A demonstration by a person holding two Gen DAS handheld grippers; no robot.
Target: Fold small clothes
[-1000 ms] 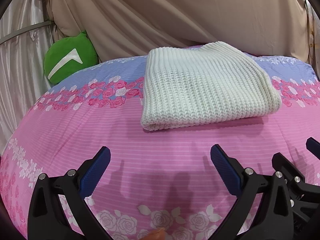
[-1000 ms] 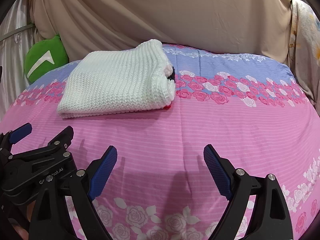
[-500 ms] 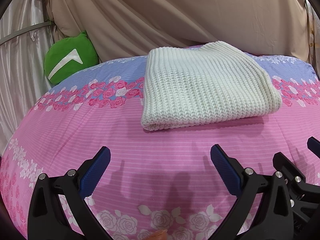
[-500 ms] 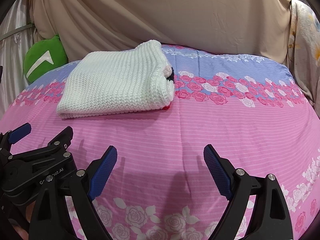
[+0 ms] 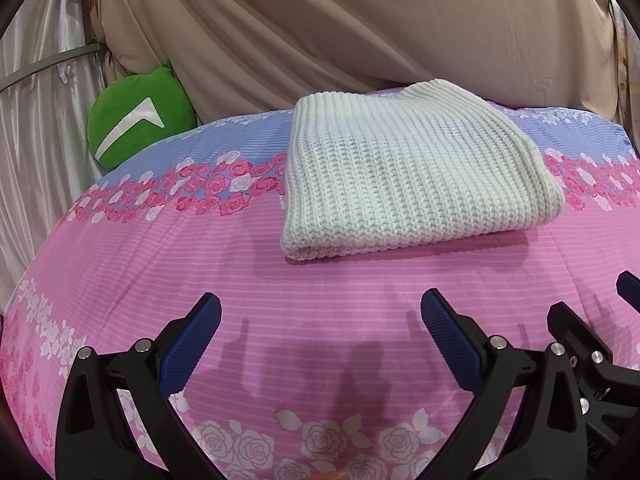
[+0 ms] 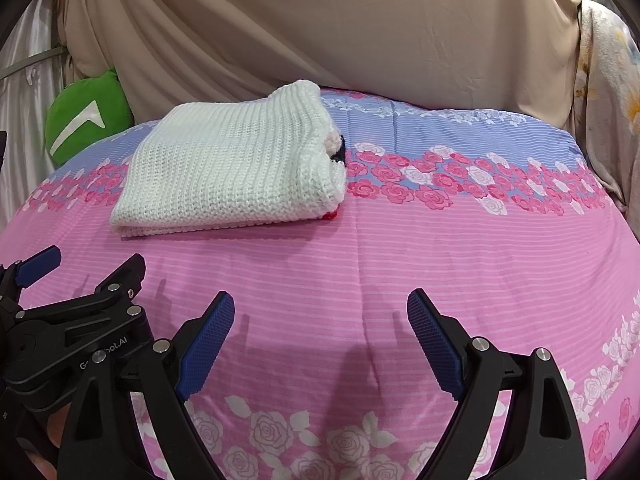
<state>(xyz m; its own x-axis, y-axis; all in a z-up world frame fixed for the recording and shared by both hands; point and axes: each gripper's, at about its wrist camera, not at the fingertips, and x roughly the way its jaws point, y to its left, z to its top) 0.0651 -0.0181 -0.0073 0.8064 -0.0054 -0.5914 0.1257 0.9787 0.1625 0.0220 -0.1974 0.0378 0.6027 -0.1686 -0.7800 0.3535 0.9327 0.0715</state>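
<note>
A white knitted sweater (image 5: 408, 168) lies folded into a thick rectangle on the pink flowered bedspread (image 5: 320, 288). It also shows in the right wrist view (image 6: 236, 168), with a bit of dark and red trim at its right edge. My left gripper (image 5: 320, 312) is open and empty, held over the bedspread in front of the sweater. My right gripper (image 6: 320, 312) is open and empty, to the right of the left one and in front of the sweater's right end. Neither touches the sweater.
A green cushion (image 5: 136, 120) with a white mark sits at the back left against beige draped fabric (image 5: 360, 32). A flowered cloth (image 6: 608, 120) hangs at the right. The left gripper's body (image 6: 60, 320) shows at the lower left of the right wrist view.
</note>
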